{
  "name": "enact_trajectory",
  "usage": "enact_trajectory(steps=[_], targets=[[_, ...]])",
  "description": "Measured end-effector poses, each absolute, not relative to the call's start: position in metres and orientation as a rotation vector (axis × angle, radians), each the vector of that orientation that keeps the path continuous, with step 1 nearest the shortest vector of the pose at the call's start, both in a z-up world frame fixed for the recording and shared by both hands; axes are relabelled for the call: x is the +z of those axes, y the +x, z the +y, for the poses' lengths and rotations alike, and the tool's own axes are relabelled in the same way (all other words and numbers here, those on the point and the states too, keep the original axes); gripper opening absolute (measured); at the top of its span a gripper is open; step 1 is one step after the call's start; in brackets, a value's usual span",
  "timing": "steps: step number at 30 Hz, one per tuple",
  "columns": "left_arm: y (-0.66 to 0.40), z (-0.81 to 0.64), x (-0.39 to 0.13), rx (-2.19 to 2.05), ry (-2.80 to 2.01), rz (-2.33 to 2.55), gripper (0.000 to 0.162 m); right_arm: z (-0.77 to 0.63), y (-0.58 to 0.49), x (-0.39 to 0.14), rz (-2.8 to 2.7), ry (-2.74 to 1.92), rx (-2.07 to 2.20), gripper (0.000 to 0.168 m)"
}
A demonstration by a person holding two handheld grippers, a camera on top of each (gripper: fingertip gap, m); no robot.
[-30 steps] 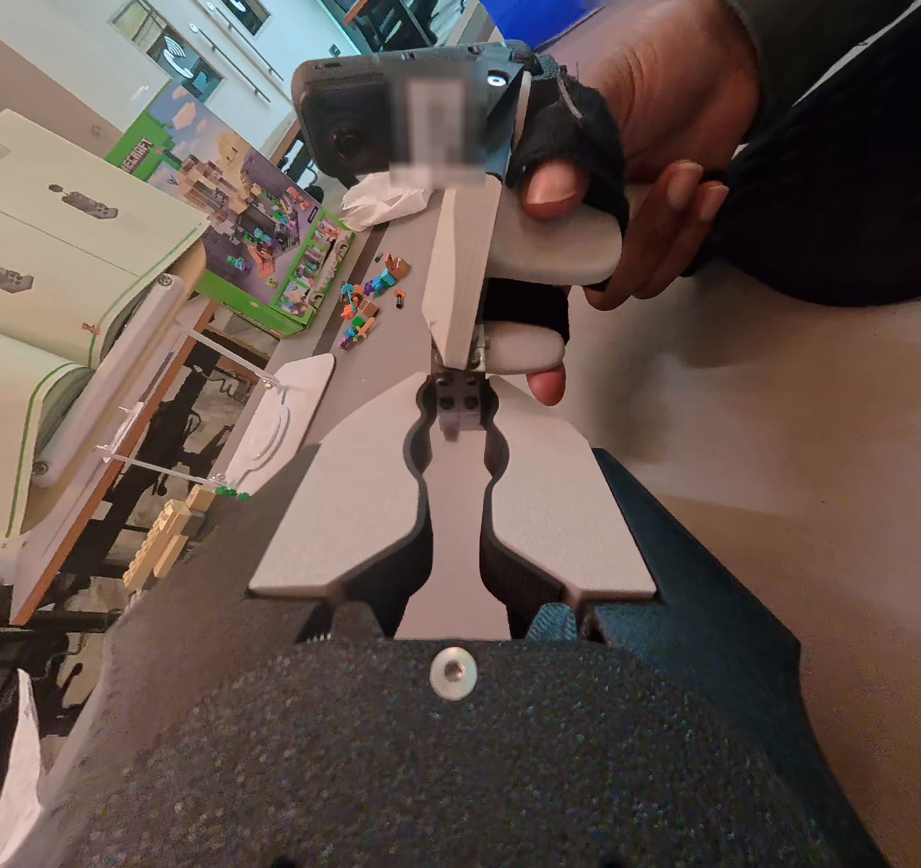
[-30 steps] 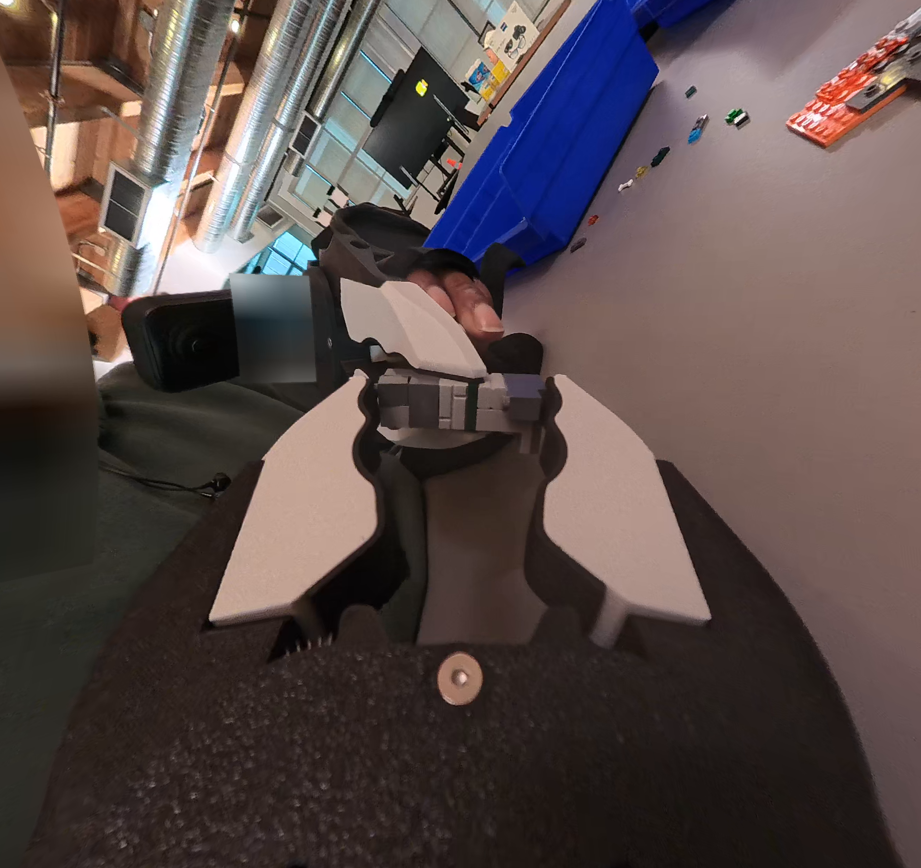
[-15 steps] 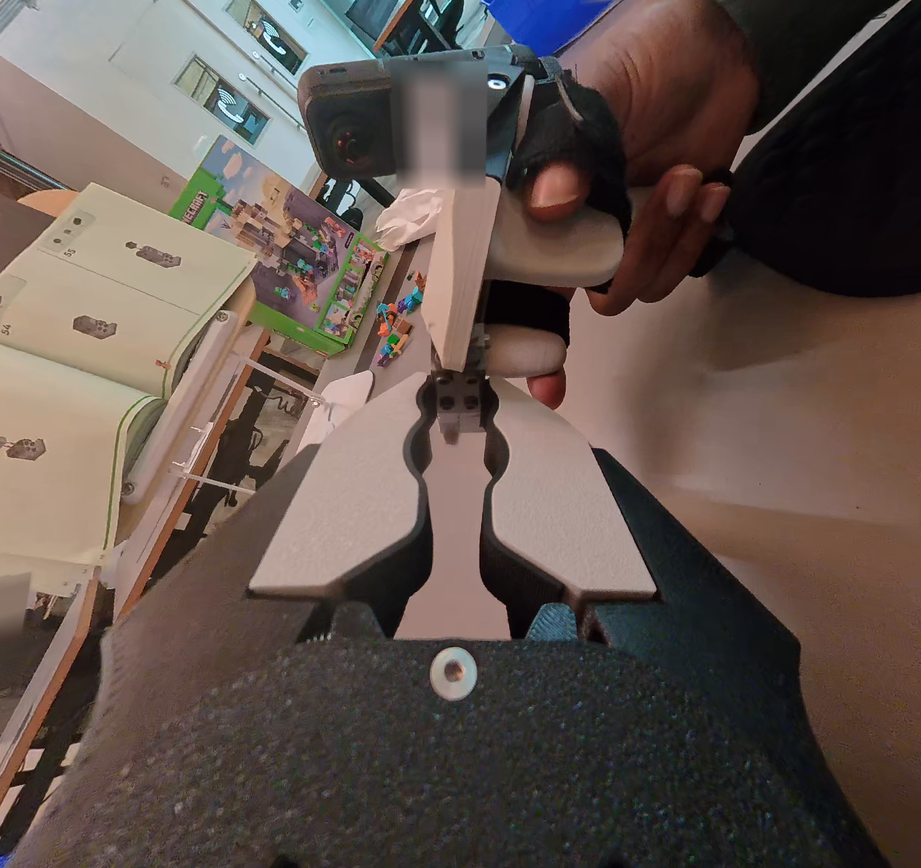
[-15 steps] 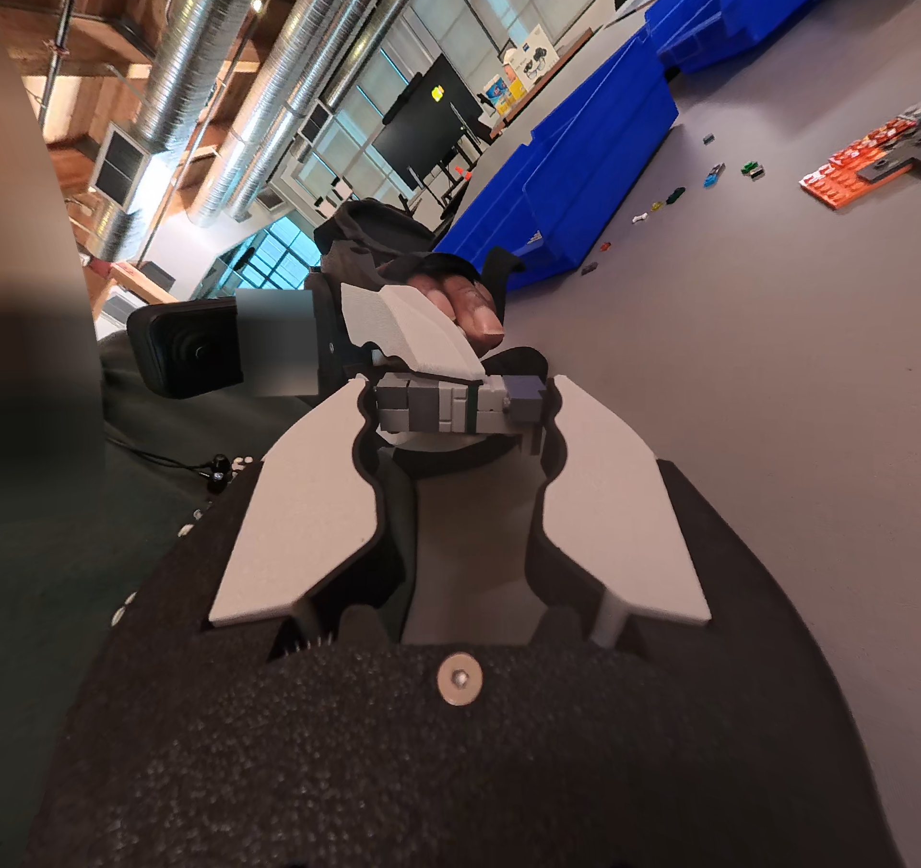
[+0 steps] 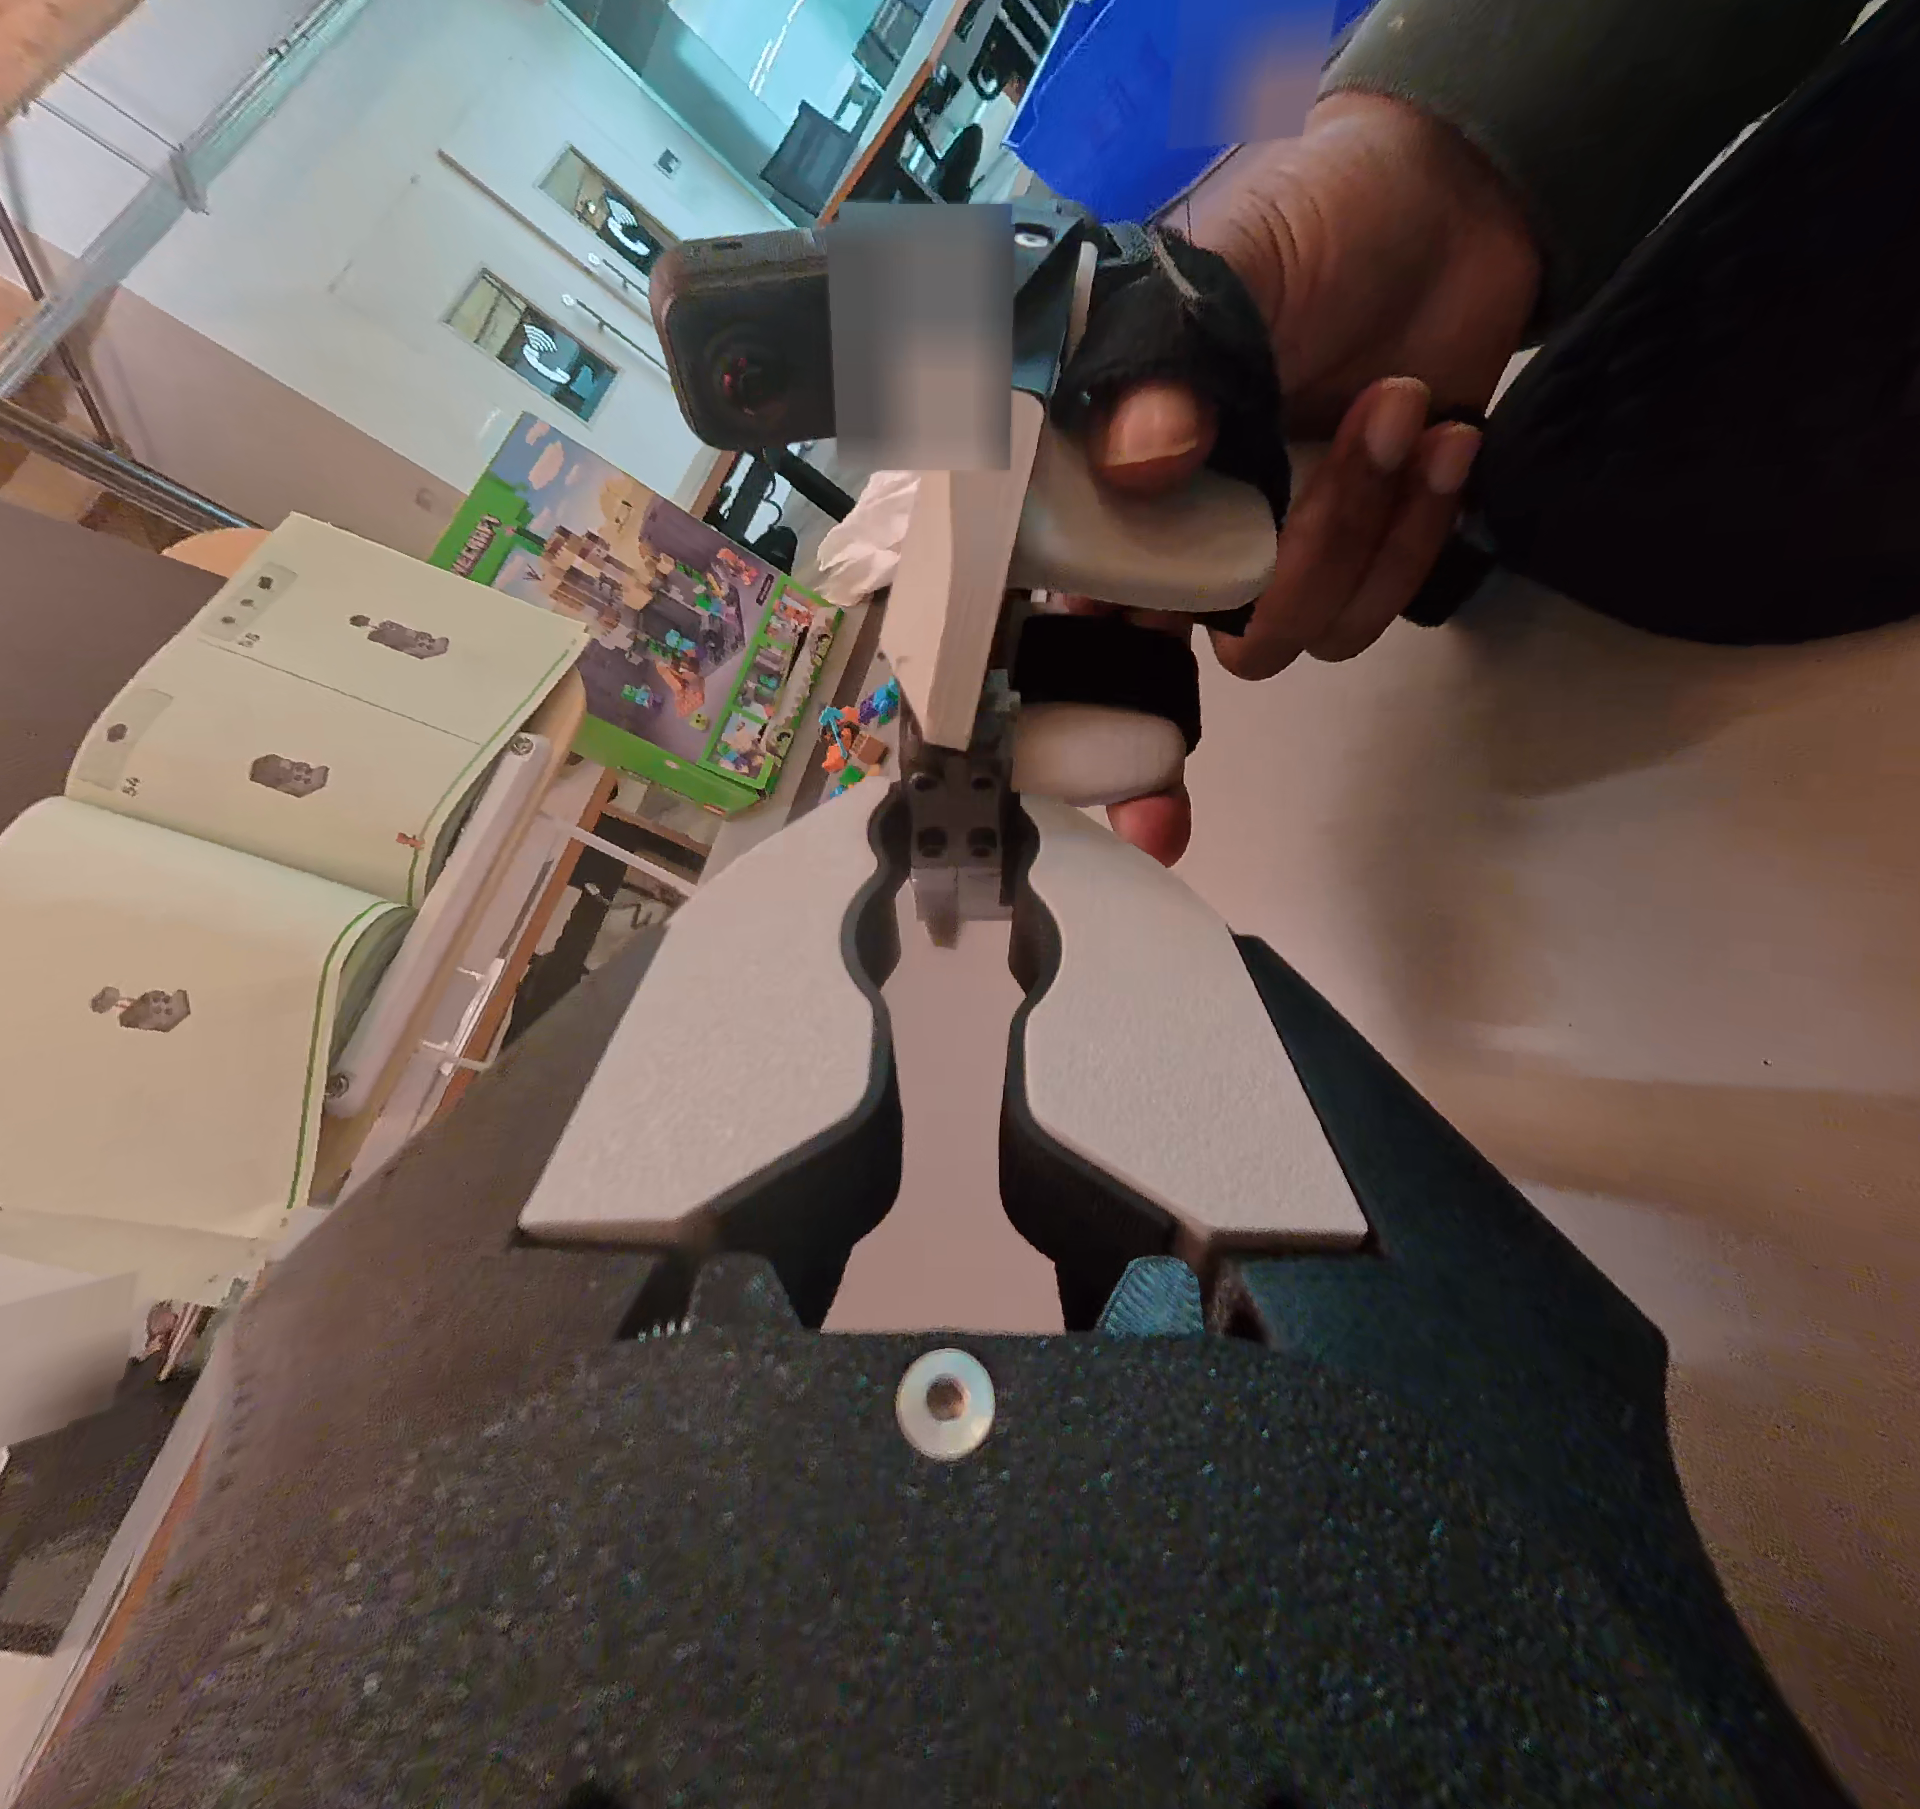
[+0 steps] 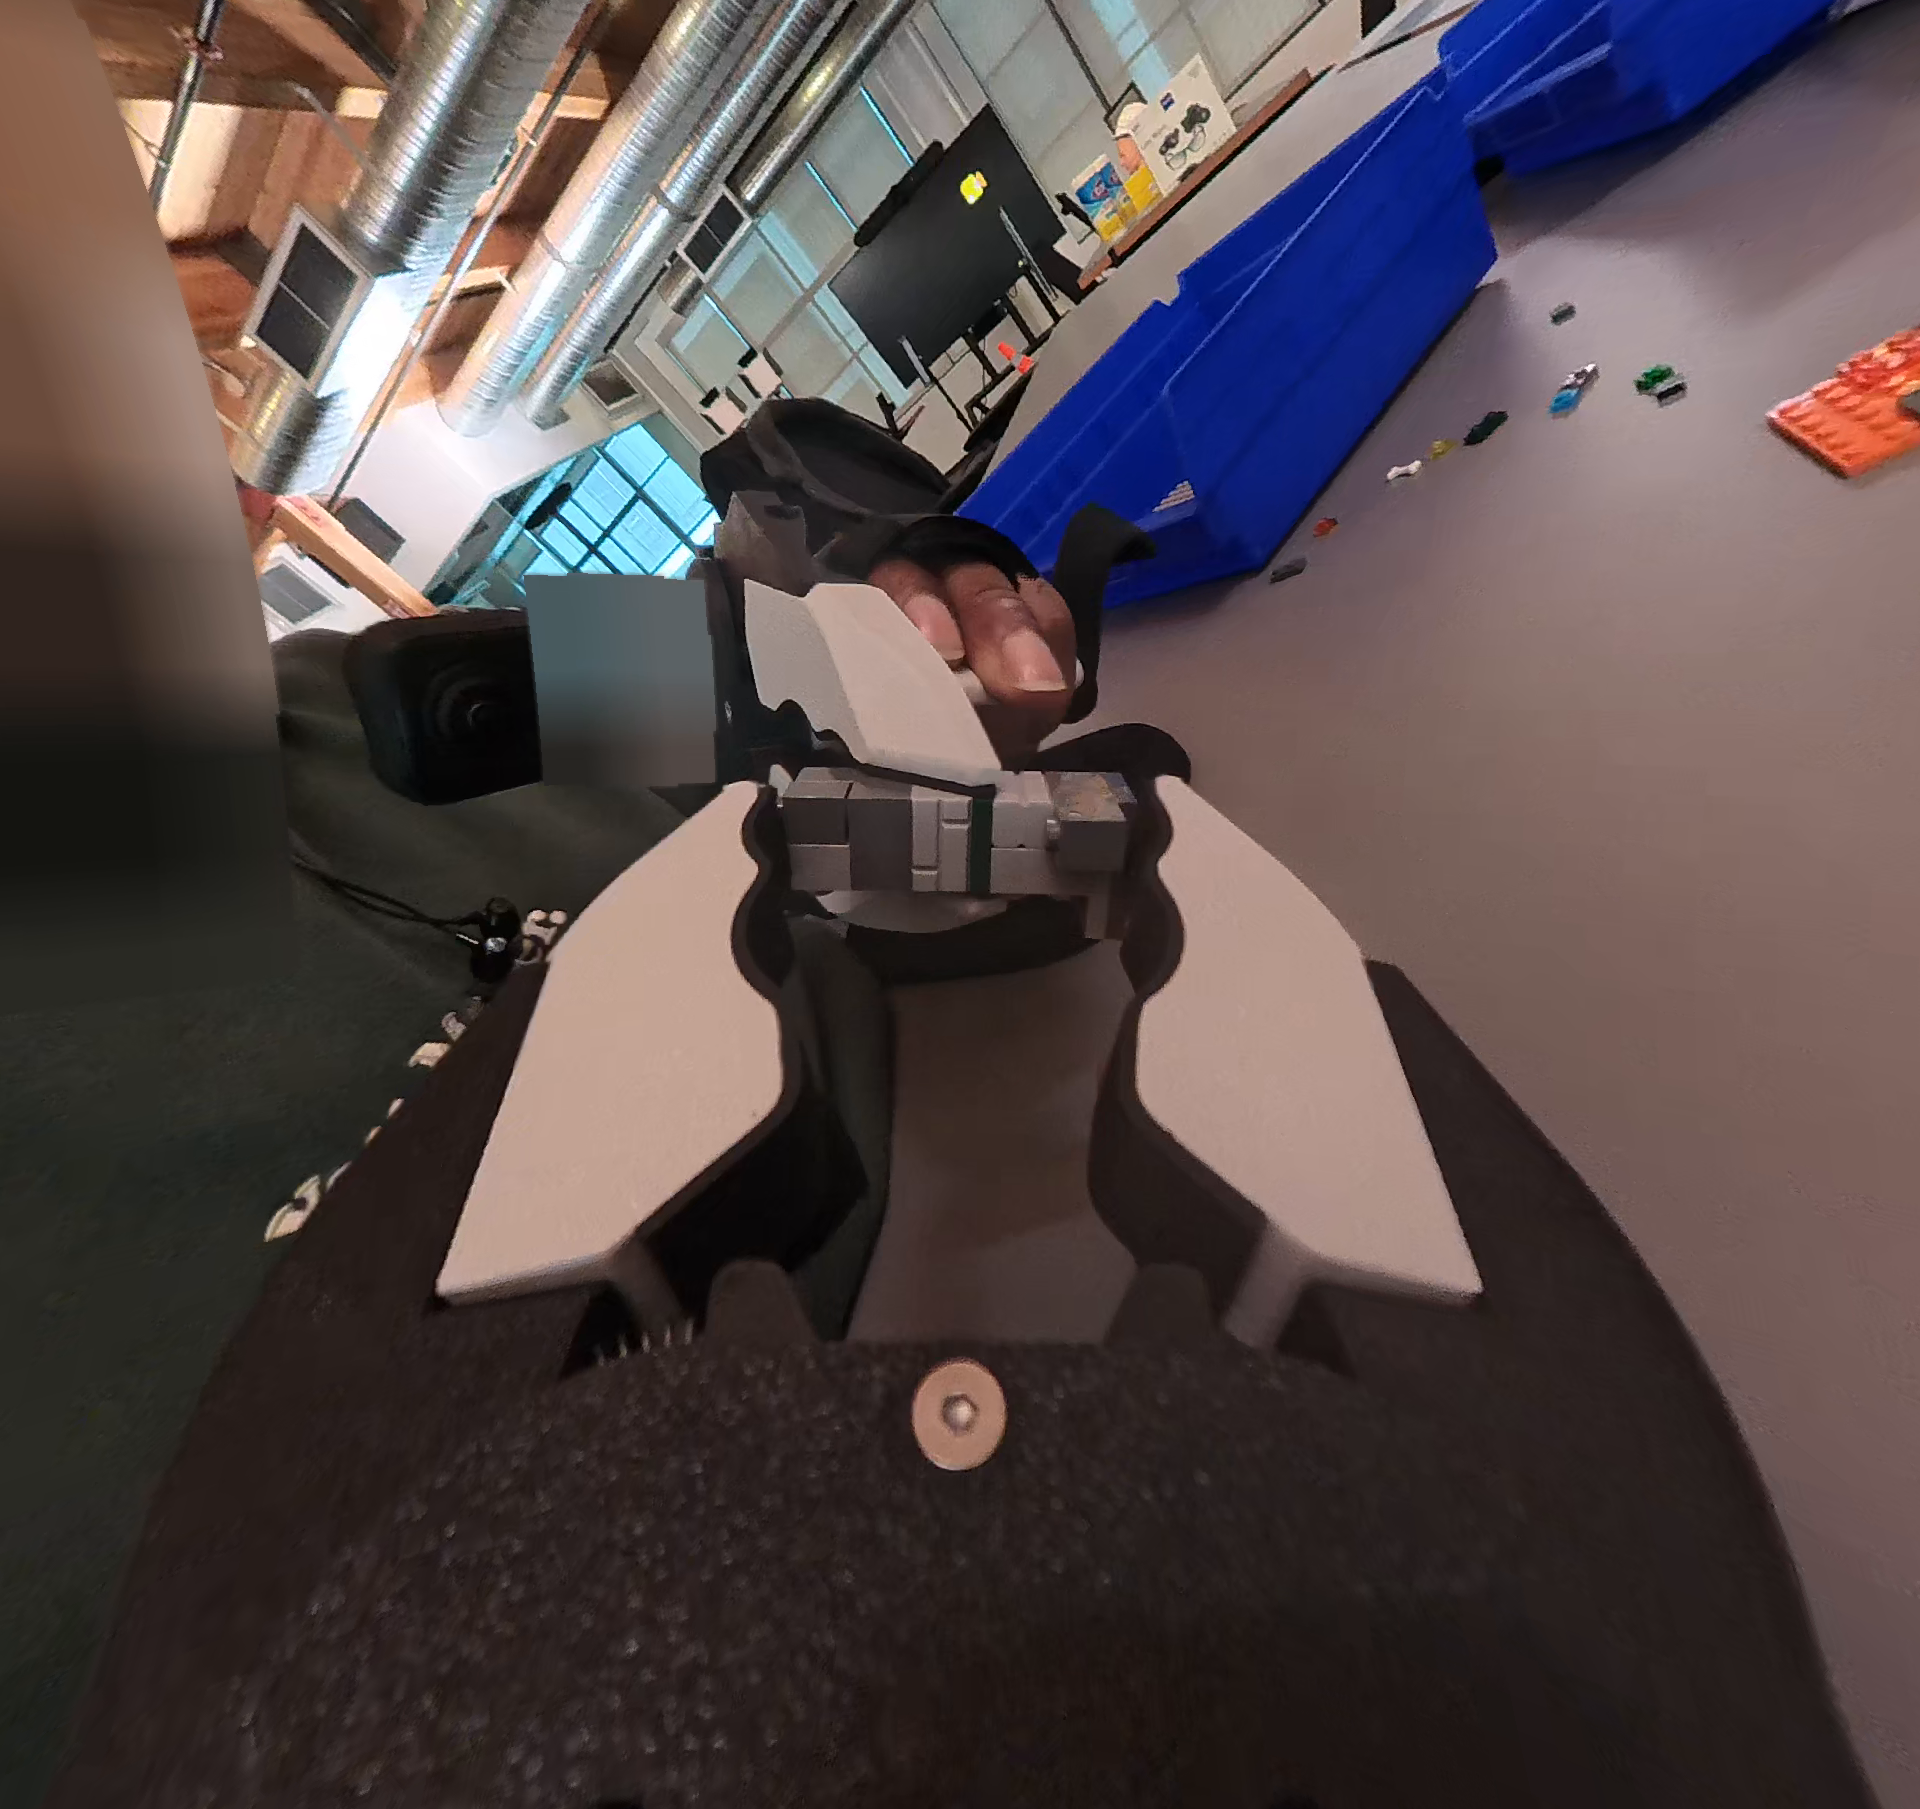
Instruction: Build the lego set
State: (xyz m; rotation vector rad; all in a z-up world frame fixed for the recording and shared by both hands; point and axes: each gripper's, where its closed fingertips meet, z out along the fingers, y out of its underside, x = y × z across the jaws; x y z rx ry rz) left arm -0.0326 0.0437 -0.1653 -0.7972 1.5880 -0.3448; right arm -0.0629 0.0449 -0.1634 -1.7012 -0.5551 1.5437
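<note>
- Grey brick assembly (image 6: 951,840): grip unchanged from earlier frames; background shifted, both units tilted further.
- Long axis crosswise between right gripper (image 6: 951,850) fingertips; clamped endwise, half open.
- Left gripper (image 5: 961,840): nearly closed on assembly's side (image 5: 961,850), above table (image 5: 1558,928).

my left gripper (image 5: 956,850) nose-to-nose with right gripper (image 6: 951,840), grey lego block (image 6: 951,840) filling the gap, blue bins (image 6: 1299,388) beyond, loose pieces (image 6: 1569,393) right, grey table (image 6: 1558,824) between bare
</note>
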Motion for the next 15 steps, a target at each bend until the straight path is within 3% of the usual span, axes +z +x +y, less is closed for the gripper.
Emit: enact_trajectory(steps=[15], targets=[[-0.0321,0.0463,-0.1665,-0.291,-0.746,1.581,0.017,0.0472,-0.0642,-0.1642,-0.562,-1.683,1.441,0.064]])
